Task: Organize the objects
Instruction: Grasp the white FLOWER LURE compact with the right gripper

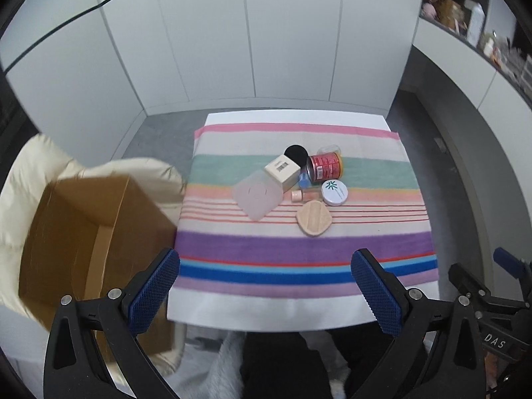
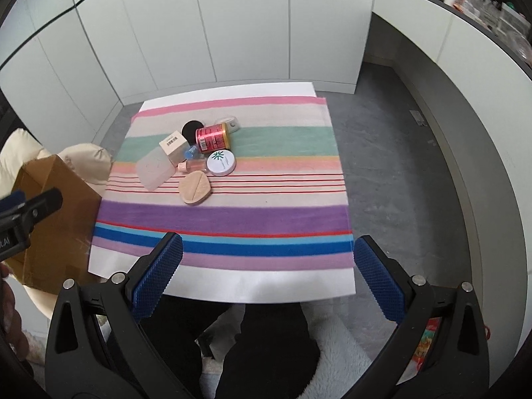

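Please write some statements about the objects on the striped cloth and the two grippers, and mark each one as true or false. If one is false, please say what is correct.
1. The red can lies on its side. True.
2. The left gripper is shut on the white round jar. False: its jaws stand wide apart with nothing between them, and the jar rests on the striped cloth.
3. The cardboard box stands to the left of the cloth. True.
4. The beige puff is already in the box. False: it lies on the cloth, at the near edge of the pile.
5. The right gripper is open and holds nothing. True.
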`<state>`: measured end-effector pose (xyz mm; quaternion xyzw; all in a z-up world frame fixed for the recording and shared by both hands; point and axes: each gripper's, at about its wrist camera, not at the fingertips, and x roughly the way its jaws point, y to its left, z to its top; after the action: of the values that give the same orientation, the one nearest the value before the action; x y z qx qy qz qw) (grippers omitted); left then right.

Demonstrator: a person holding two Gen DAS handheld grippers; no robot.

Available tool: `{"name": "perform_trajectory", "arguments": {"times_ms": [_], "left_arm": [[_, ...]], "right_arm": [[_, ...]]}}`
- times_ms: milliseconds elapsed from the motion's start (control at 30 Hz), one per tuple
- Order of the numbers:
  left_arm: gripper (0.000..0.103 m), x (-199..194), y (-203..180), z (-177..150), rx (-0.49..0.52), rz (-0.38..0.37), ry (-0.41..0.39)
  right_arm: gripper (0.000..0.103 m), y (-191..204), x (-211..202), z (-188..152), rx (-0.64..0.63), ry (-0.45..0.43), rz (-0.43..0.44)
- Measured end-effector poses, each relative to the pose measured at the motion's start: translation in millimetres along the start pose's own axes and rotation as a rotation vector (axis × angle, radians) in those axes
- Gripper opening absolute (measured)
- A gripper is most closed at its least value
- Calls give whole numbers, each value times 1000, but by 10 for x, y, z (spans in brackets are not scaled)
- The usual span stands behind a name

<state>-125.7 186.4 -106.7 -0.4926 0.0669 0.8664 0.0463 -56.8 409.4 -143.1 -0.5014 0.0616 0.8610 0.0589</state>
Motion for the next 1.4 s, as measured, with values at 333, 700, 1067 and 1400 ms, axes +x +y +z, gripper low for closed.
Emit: {"name": "perform_trajectory", "arguments": {"times_ms": [333,700,1067,1400], "left_arm": [[103,649,206,322,6,20,38],[103,1423,390,607,43,67,96],[103,2176,139,267,28,-96,182],[103,2381,82,29,-8,-153,190]], "right_arm": [[103,150,712,231,-21,6,88],[103,249,1649,458,-147,22,106],[99,501,2710,670,-316,17,153],[64,678,2797,636,-370,-87,162]]}}
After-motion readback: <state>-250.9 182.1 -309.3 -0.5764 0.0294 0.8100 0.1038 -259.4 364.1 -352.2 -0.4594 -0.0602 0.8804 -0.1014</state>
